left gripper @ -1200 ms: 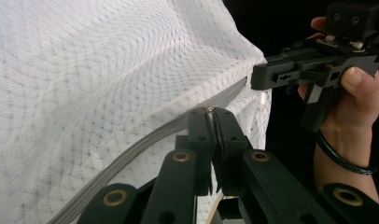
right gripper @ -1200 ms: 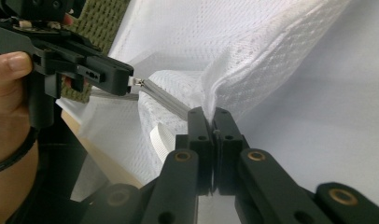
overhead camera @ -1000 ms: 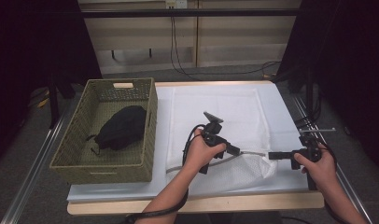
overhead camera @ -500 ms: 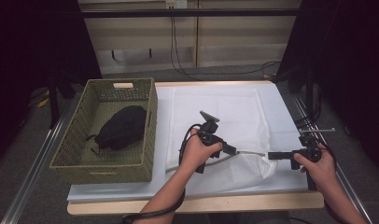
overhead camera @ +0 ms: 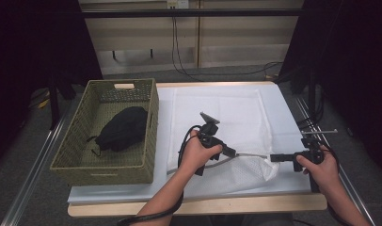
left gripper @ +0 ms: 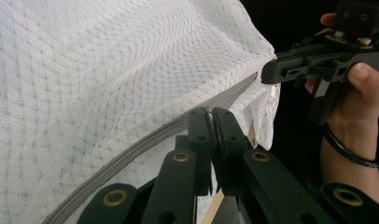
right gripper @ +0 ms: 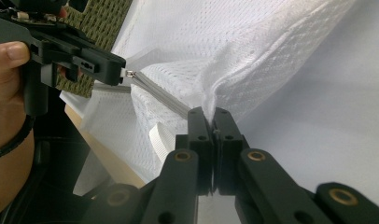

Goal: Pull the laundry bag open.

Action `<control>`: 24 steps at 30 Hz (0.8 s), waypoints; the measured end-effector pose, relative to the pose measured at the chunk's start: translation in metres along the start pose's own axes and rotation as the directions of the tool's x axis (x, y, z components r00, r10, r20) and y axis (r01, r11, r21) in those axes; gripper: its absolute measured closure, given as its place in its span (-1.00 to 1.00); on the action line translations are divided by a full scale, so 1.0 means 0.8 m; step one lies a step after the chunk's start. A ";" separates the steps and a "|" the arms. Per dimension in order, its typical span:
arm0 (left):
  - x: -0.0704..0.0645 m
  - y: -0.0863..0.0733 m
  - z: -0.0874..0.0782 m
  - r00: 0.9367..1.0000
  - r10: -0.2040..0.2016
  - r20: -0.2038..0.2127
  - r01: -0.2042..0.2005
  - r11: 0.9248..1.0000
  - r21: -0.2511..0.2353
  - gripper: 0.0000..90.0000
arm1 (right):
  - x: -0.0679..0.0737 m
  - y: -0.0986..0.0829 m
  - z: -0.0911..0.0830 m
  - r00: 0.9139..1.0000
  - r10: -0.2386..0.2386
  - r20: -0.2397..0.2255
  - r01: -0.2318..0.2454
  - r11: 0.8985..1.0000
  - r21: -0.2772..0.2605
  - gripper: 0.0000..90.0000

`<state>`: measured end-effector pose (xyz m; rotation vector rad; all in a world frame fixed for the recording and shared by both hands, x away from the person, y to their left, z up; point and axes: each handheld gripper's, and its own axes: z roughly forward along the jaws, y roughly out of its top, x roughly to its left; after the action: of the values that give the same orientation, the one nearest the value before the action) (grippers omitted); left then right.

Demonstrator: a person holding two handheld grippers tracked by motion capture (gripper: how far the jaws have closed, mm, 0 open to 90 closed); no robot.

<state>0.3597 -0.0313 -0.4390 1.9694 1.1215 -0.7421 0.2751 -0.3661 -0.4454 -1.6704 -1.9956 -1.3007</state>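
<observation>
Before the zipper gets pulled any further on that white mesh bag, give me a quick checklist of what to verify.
1. Left gripper shut on the zipper pull: ok.
2. Right gripper shut on the mesh bag corner: ok.
3. Zipper taut between the grippers: ok.
4. Bag lying on the white cloth, away from the table edge: ok.
5. Basket with black garment clear of the pull path: ok.
6. Mesh snagged in the slider: cannot tell.
</observation>
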 end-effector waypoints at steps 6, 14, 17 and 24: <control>0.000 -0.002 -0.005 1.000 0.004 -0.001 -0.004 1.000 -0.005 0.93 | 0.003 -0.001 -0.002 1.000 0.000 0.006 0.000 1.000 -0.002 0.97; -0.001 -0.004 -0.004 1.000 -0.002 0.015 0.002 1.000 -0.012 0.93 | 0.001 -0.002 -0.005 1.000 -0.004 0.010 0.004 1.000 -0.007 0.97; -0.001 -0.004 -0.005 1.000 0.004 0.013 -0.004 1.000 -0.008 0.93 | 0.001 -0.002 -0.004 1.000 -0.008 0.005 0.008 1.000 -0.006 0.97; 0.000 -0.007 -0.015 1.000 0.005 0.003 -0.005 1.000 -0.017 0.93 | 0.000 -0.003 -0.006 1.000 -0.004 0.014 0.004 1.000 -0.005 0.97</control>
<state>0.3564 -0.0195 -0.4339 1.9555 1.1172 -0.7307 0.2712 -0.3696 -0.4437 -1.6831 -2.0066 -1.2995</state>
